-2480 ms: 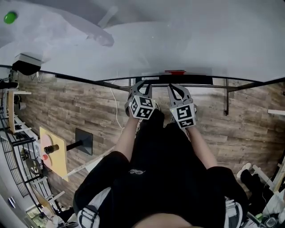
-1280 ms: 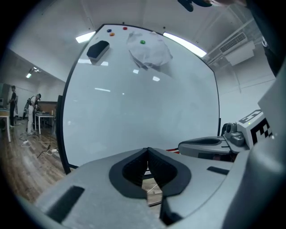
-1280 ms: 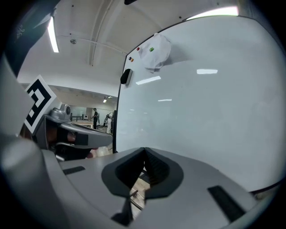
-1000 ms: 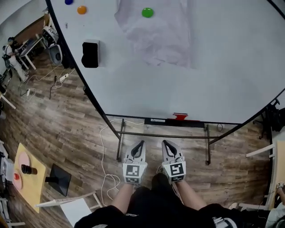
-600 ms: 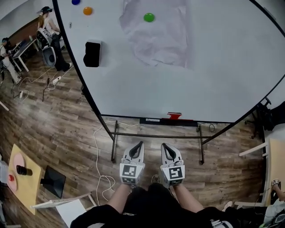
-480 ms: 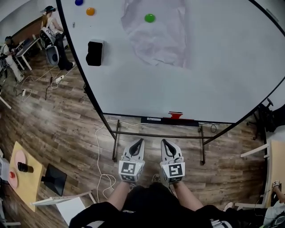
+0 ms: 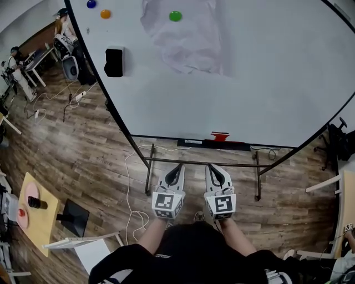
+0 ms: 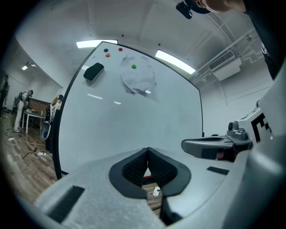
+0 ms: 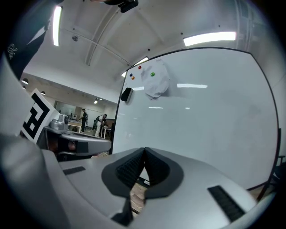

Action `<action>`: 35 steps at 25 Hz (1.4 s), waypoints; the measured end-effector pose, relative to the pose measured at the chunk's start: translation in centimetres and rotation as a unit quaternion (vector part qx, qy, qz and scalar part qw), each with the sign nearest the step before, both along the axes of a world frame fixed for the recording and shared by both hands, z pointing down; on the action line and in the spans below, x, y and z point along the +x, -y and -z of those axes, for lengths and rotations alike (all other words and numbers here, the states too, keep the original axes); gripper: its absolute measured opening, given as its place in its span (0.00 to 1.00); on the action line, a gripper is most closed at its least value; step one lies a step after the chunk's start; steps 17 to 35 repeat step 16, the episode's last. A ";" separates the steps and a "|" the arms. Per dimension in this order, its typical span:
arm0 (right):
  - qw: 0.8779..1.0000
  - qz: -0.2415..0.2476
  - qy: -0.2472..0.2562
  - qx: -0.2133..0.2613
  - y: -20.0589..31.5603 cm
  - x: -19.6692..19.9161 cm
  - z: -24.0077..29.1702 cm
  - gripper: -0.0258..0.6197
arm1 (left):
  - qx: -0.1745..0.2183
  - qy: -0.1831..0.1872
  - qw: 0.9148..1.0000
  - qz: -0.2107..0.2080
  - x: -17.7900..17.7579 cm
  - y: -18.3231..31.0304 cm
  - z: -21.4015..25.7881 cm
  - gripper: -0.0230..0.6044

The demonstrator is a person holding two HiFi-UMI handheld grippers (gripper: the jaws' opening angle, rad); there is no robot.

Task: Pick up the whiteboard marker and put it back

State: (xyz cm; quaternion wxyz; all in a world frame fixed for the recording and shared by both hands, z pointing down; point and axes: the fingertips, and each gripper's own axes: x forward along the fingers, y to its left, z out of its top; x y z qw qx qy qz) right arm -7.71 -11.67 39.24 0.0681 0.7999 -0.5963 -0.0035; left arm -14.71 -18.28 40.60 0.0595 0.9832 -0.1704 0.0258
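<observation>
A big whiteboard [image 7: 249, 72] stands in front of me, with a dark tray [image 7: 213, 144] along its bottom edge. A small red thing [image 7: 220, 136] lies on that tray; I cannot tell whether it is the marker. In the head view my left gripper [image 7: 178, 167] and right gripper [image 7: 210, 167] are held side by side, level, pointing at the board from short of its stand. Both are shut with nothing between the pads. In the left gripper view, the left gripper [image 8: 147, 150] has its pads together. The right gripper view shows the right gripper [image 9: 144, 150] the same way.
A black eraser [image 7: 113, 62], a green magnet [image 7: 175, 16] pinning a crumpled white sheet [image 7: 186, 44], and an orange magnet [image 7: 105, 14] are on the board. The stand's crossbar [image 7: 202, 163] and a white cable [image 7: 128, 183] are ahead. A small yellow table [image 7: 40, 206] stands left.
Since the earliest frame the head view has lifted from the floor to the whole board. Over the last second both grippers rose slightly toward the tray, still shut.
</observation>
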 end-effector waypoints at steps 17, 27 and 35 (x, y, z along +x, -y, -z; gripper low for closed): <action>1.000 0.000 0.005 0.006 -0.2 0.2 -0.5 0.04 | 0.023 0.011 1.000 -0.006 0.5 -0.8 0.4 0.05; 1.000 0.000 0.005 0.006 -0.2 0.2 -0.5 0.04 | 0.023 0.011 1.000 -0.006 0.5 -0.8 0.4 0.05; 1.000 0.000 0.005 0.006 -0.2 0.2 -0.5 0.04 | 0.023 0.011 1.000 -0.006 0.5 -0.8 0.4 0.05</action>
